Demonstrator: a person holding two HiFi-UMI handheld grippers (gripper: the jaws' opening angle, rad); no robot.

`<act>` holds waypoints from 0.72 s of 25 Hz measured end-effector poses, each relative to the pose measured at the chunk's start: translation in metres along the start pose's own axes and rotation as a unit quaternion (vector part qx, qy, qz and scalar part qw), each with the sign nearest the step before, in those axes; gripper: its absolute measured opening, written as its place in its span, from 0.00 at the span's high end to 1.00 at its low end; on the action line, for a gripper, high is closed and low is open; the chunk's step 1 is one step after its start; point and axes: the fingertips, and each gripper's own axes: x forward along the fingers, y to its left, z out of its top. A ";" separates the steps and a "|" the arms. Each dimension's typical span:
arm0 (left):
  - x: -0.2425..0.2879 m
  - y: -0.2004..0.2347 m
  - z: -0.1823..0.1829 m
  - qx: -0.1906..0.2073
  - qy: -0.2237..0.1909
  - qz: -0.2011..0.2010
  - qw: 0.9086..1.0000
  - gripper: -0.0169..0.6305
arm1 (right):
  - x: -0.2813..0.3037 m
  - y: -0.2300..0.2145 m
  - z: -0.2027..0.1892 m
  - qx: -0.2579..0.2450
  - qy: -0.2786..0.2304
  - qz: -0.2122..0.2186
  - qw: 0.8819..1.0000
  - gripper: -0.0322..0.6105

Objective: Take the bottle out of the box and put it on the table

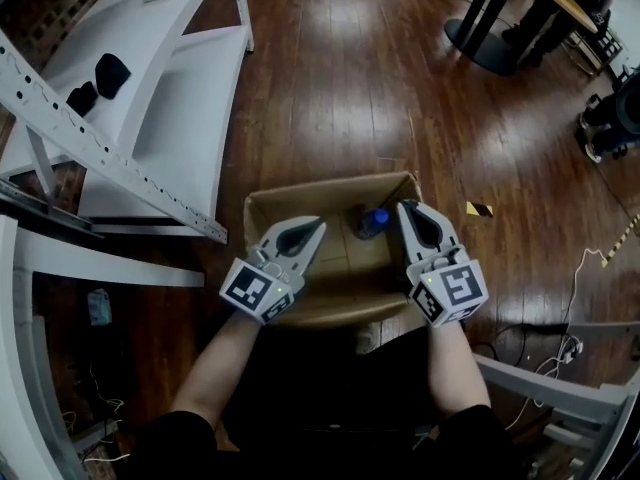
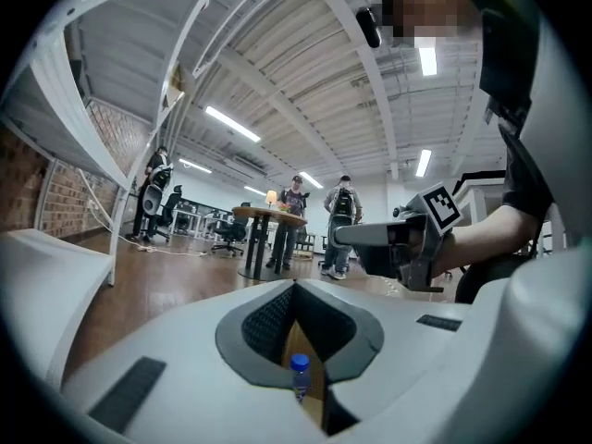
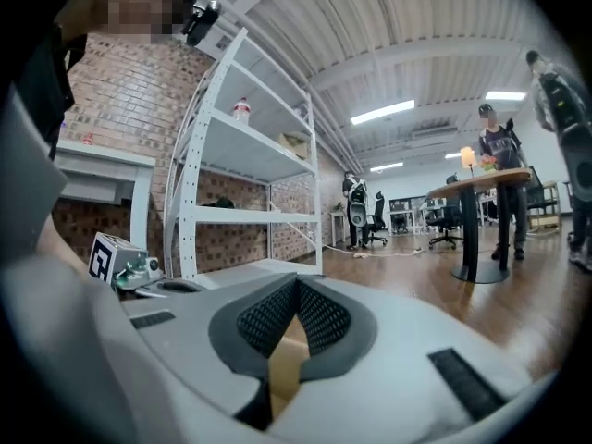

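We hold both grippers low over the open box (image 1: 300, 196) on the floor (image 1: 350, 68) in front of us. The left gripper (image 1: 316, 226) is over its left half and the right gripper (image 1: 404, 208) is at its right wall, likely so that either can reach in. The bottle (image 1: 373, 220) stands in the box's far right corner, blue cap up, just beside the right gripper's tips and touched by neither. Both claws are clenched on nothing: in each gripper view the pads meet at the tips. We judge that one must open before it can take the bottle. Only the head view shows the whole box and where the bottle stands in it. The left gripper view catches the bottle through the slot below its pads, with the right gripper opposite. The right gripper view shows only cardboard in its slot, no bottle, and a shelf (image 3: 250, 128) beyond.
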 end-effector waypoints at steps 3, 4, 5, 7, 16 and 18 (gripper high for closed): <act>0.023 -0.011 -0.022 -0.003 0.015 -0.024 1.000 0.97 | -0.009 -0.010 -0.004 0.010 0.005 -0.011 1.000 0.94; 0.030 -0.014 -0.029 -0.008 0.021 -0.031 0.999 0.97 | -0.012 -0.012 -0.004 0.019 0.004 -0.015 1.000 0.94; 0.036 -0.018 -0.034 -0.012 0.026 -0.039 0.999 0.97 | -0.016 -0.014 -0.003 0.025 0.002 -0.019 1.000 0.94; 0.050 -0.023 -0.040 -0.011 0.028 -0.051 0.998 0.97 | -0.021 -0.016 0.000 0.029 -0.002 -0.025 0.999 0.94; 0.109 -0.028 -0.114 0.004 0.093 -0.079 0.993 0.96 | -0.050 -0.040 -0.006 0.046 0.018 -0.065 0.997 0.94; 0.119 -0.029 -0.141 0.006 0.121 -0.083 0.989 0.89 | -0.060 -0.047 -0.007 0.065 0.016 -0.072 0.995 0.94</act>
